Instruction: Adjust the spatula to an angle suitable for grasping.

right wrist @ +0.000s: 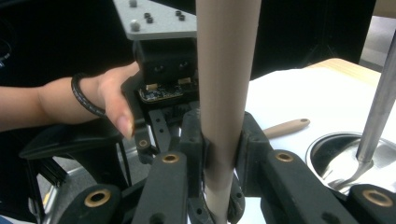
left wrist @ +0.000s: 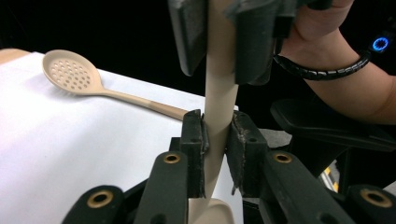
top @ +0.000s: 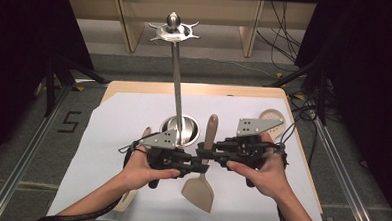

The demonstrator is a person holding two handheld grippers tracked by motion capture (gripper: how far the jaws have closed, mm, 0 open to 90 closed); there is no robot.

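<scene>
High view, left to right: the left gripper (top: 194, 164), matte black with a grey three-cornered plate, points inward across white paper (top: 108, 136) that covers a pale wooden table (top: 116, 85). Under the left forearm lies a beige utensil, mostly hidden. Behind the grippers rises a stand (top: 176, 74): a thin polished steel rod from a round shiny base, topped by a star-edged disc and a ball knob. At centre is the spatula (top: 200, 188), smooth matte beige plastic with a flat, squared blade toward the person and a rounded handle pointing away. Both grippers are clenched on its handle from opposite sides. The right gripper (top: 210, 150) takes it a little farther up than the left. At the far right of the table a round perforated spoon head peeks from behind the right plate.

Left gripper view: ribbed black pads (left wrist: 202, 140) press the handle. A slotted spoon (left wrist: 74, 74) lies flat on the paper behind.

Right gripper view: the pads (right wrist: 246, 140) squeeze the handle.
</scene>
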